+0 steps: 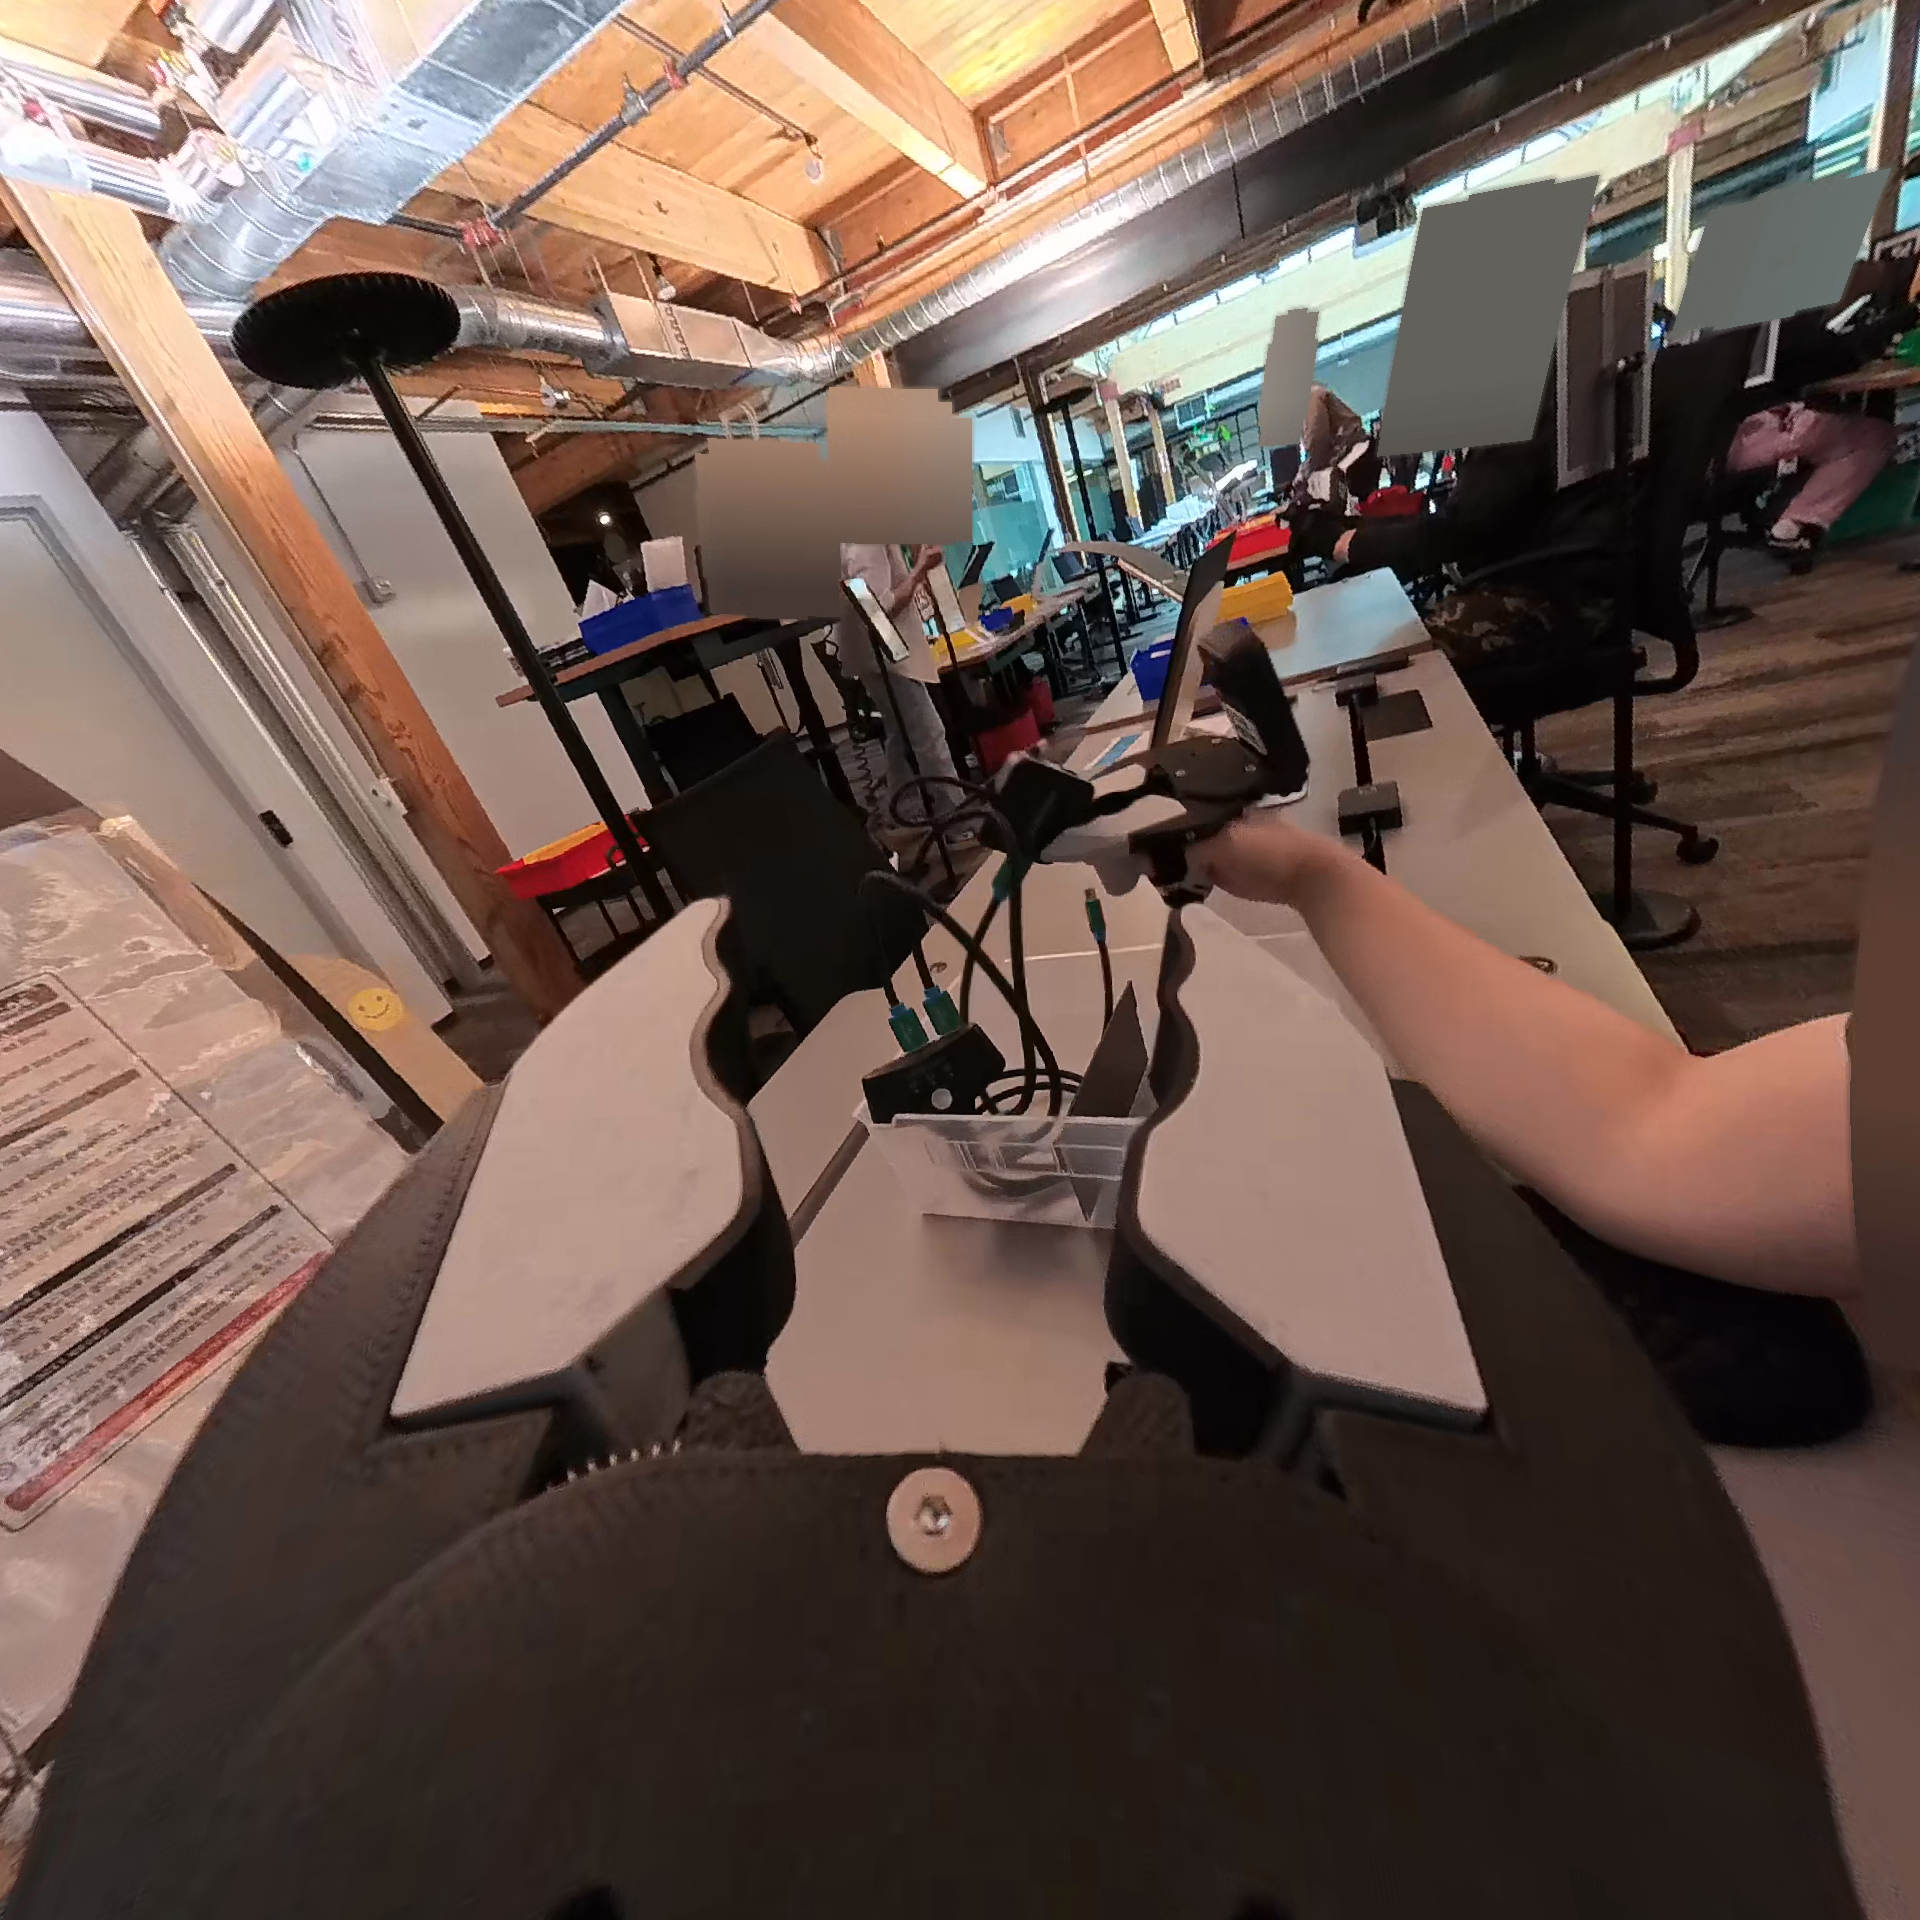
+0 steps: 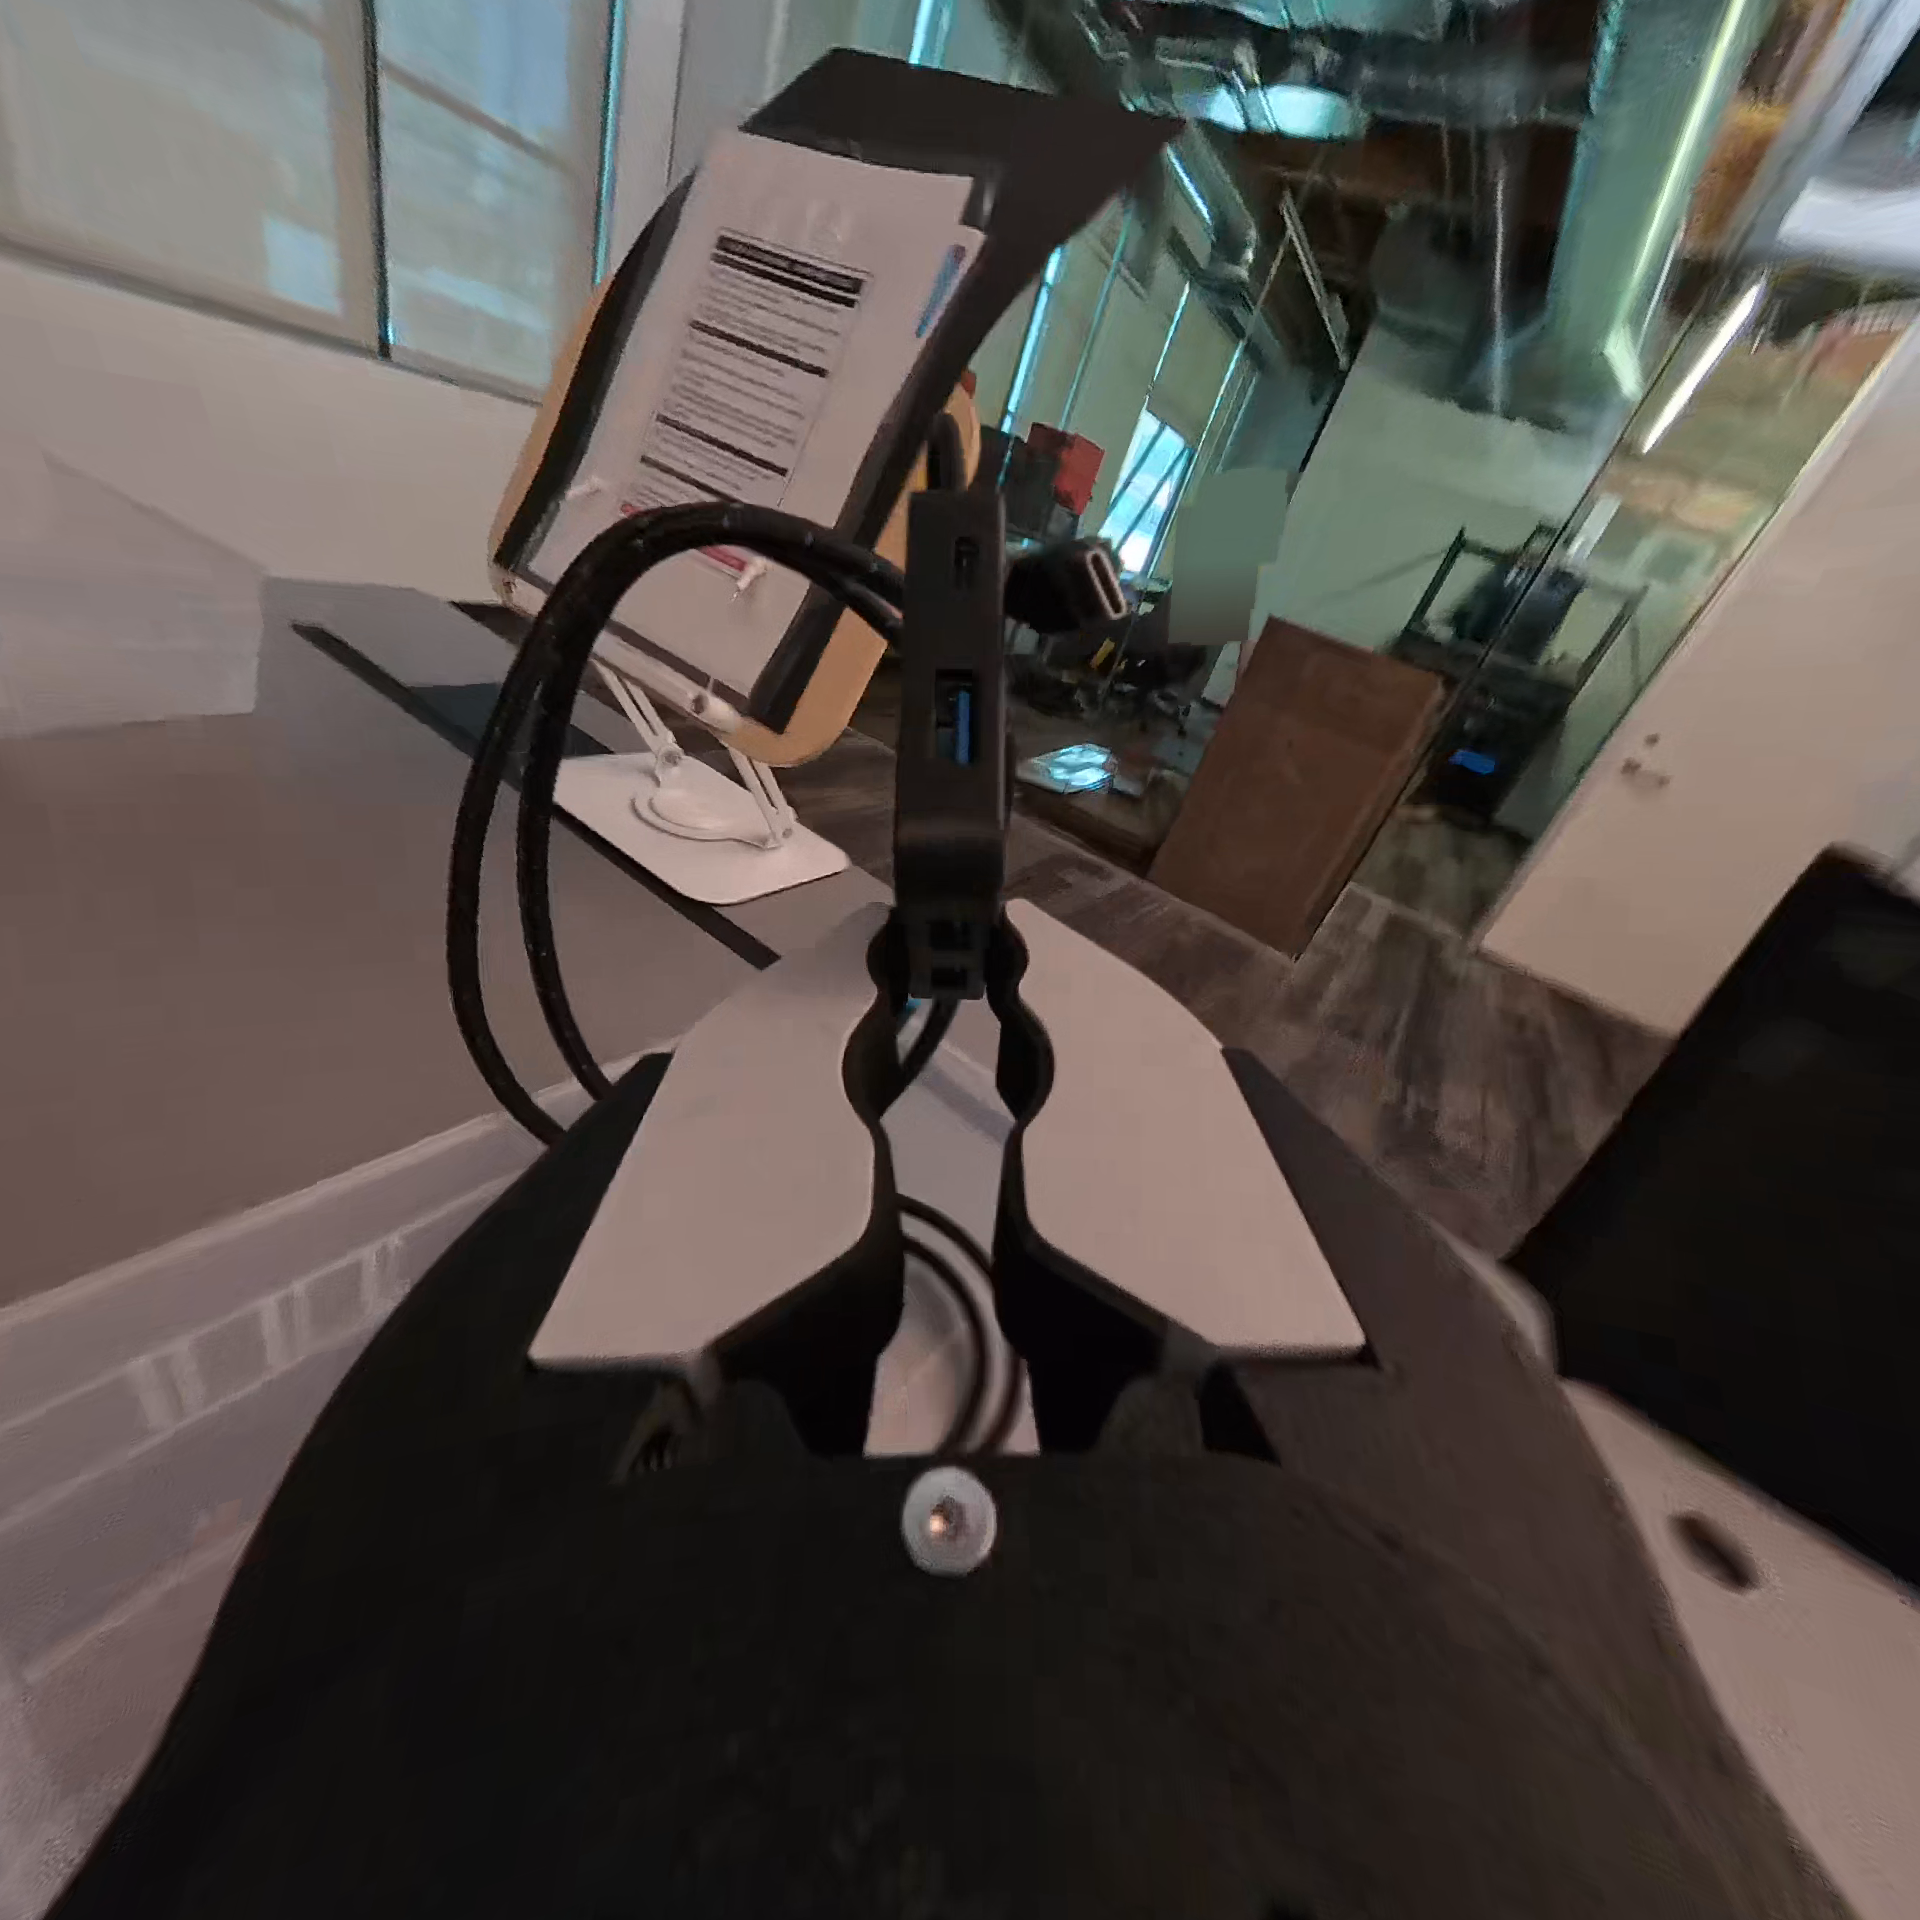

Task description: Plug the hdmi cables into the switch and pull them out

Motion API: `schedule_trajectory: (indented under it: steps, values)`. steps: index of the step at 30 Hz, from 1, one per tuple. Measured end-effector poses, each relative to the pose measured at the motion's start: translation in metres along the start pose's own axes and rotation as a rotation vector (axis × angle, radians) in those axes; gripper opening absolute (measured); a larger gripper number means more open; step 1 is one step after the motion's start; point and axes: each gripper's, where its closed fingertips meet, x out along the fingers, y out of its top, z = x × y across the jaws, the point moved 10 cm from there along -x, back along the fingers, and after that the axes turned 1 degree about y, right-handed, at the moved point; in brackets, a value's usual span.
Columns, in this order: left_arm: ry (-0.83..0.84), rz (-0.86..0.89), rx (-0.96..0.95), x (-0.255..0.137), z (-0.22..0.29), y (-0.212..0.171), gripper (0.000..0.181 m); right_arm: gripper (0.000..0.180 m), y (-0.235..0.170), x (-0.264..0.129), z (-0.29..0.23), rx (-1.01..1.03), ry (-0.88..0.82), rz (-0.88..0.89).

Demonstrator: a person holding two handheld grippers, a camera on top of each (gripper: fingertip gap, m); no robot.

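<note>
Now right gripper (image 2: 943, 961) pinches switch (image 2: 951, 717) end, upright.

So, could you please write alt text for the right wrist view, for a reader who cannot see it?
The right gripper is shut on the lower end of a slim black adapter, holding it upright above a grey table. Black cables loop to its left, before a tilted paper on a white stand.

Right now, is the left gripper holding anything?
No, the left gripper has its fingers spread wide with nothing between them, above the clear bin.
</note>
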Motion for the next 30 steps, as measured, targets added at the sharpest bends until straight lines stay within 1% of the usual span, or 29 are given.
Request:
schedule_trajectory:
  steps: [2,3,5,7,10,12,13,14,15,17,19,22,24,25,26,28,30]
  values:
    - [0.001,-0.027,0.009,0.004,0.001,-0.002,0.075,0.015,-0.005,0.003,0.006,0.149,0.019,-0.016]
    - [-0.001,-0.041,0.013,0.006,0.002,-0.004,0.075,0.015,-0.007,0.004,0.008,0.187,0.015,-0.016]
    - [-0.006,-0.061,0.020,0.010,0.003,-0.006,0.075,0.015,-0.014,0.009,0.011,0.282,0.032,-0.076]
    - [-0.012,-0.076,0.025,0.014,0.004,-0.008,0.075,0.015,-0.020,0.012,0.013,0.295,0.001,-0.128]
    - [-0.020,-0.098,0.029,0.019,0.006,-0.011,0.076,0.016,-0.019,0.011,0.014,0.267,-0.040,-0.096]
    - [-0.026,-0.104,0.030,0.021,0.007,-0.012,0.076,0.029,-0.008,0.007,0.014,0.300,-0.044,-0.021]
    - [-0.030,-0.105,0.029,0.022,0.007,-0.012,0.076,0.025,-0.002,0.002,0.016,0.313,-0.075,0.005]
    - [-0.034,-0.107,0.028,0.023,0.008,-0.013,0.076,0.011,0.002,-0.002,0.018,0.325,-0.119,-0.001]
    - [-0.037,-0.109,0.028,0.024,0.008,-0.013,0.076,0.000,0.002,-0.005,0.018,0.319,-0.118,-0.034]
    - [-0.039,-0.118,0.030,0.025,0.009,-0.014,0.076,0.000,-0.006,-0.003,0.017,0.329,-0.098,-0.159]
    - [-0.038,-0.120,0.030,0.026,0.009,-0.014,0.076,0.001,-0.022,0.002,0.019,0.324,-0.145,-0.311]
    - [-0.039,-0.114,0.031,0.025,0.010,-0.013,0.076,0.001,-0.047,0.014,0.017,0.438,-0.071,-0.520]
    - [-0.037,-0.112,0.031,0.025,0.009,-0.013,0.076,0.001,-0.057,0.017,0.020,0.400,-0.149,-0.643]
    - [-0.036,-0.113,0.031,0.024,0.009,-0.013,0.076,0.001,-0.054,0.016,0.020,0.375,-0.164,-0.639]
    - [-0.034,-0.114,0.031,0.024,0.009,-0.013,0.076,0.001,-0.046,0.014,0.020,0.350,-0.183,-0.597]
    - [-0.033,-0.112,0.031,0.023,0.009,-0.012,0.076,0.003,-0.026,0.001,0.027,0.317,-0.332,-0.478]
    - [-0.034,-0.113,0.032,0.023,0.009,-0.012,0.076,0.024,-0.012,-0.018,0.034,0.324,-0.528,-0.385]
